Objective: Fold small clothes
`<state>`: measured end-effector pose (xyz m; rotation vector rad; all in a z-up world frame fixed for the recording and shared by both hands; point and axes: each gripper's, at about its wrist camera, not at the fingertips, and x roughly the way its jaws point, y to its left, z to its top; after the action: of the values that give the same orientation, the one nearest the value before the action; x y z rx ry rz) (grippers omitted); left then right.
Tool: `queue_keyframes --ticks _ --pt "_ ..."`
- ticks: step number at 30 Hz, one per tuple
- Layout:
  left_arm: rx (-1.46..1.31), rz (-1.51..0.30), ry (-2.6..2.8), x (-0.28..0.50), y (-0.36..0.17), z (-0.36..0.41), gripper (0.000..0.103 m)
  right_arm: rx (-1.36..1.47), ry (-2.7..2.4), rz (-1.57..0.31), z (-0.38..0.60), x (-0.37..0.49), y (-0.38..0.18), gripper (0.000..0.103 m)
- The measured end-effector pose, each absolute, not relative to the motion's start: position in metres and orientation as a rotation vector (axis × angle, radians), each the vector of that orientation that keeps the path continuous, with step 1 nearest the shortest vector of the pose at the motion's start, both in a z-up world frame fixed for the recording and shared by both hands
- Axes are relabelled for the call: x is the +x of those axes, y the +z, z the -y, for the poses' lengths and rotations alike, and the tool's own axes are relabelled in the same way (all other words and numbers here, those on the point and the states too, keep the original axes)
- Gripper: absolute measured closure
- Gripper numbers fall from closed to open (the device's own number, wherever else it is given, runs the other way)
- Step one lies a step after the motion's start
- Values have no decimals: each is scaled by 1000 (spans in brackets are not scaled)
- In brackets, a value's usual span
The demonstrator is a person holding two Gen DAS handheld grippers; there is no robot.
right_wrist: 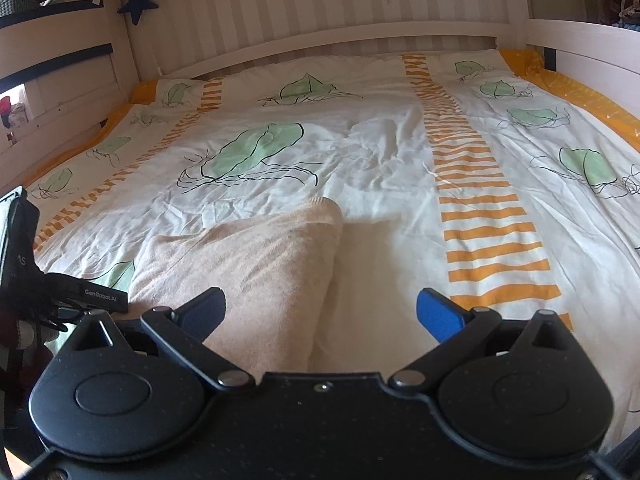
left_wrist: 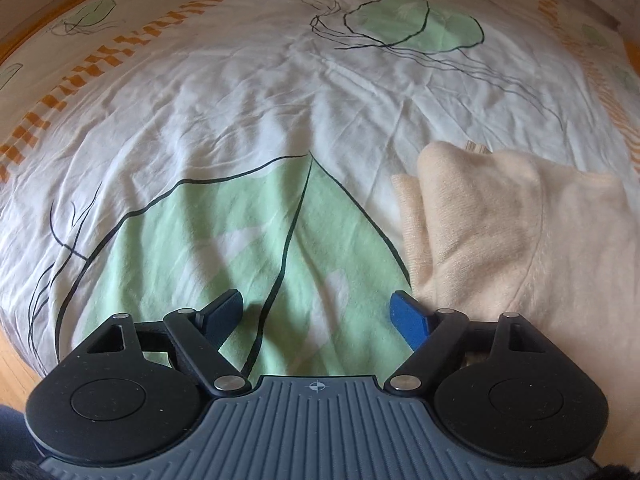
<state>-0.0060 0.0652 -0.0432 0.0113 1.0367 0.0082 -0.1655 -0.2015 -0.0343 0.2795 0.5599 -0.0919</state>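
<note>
We judge the folding partly done. The peach sweater (left_wrist: 508, 232) lies on the bed cover (left_wrist: 248, 92) in a bunched, doubled-over heap with one layer turned over another, but it is not yet a flat, square packet, so smoothing and at least one more fold seem left.

Our left gripper (left_wrist: 316, 316) hangs just left of the sweater with its fingers spread wide and nothing between them; its right finger sits close to the sweater's near edge, and we cannot tell if it touches. Our right gripper (right_wrist: 320, 312) hovers over the sweater's right side, fingers also apart and empty, the folded edge running up between them.

Beyond the sweater and to its right the cover is bare and wrinkled, giving room to spread cloth. The headboard (right_wrist: 320, 12) stands well beyond the sweater, and the wooden side rail (right_wrist: 60, 92) is far to its left.
</note>
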Motion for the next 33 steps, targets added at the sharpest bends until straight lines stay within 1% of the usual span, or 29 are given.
queue_keyframes --ticks 9,14,26,33 --pt "17 -877 -44 -57 14 -51 23 224 -92 -551 191 -166 -34 2" --pt "16 -843 -117 -79 24 -32 23 204 -104 -548 189 -168 -33 1" --pt "94 -804 -172 -112 -4 -9 23 129 -164 -599 184 -177 -37 2" --pt "86 -880 -158 -117 -11 -14 23 119 -126 -685 181 -177 -40 5"
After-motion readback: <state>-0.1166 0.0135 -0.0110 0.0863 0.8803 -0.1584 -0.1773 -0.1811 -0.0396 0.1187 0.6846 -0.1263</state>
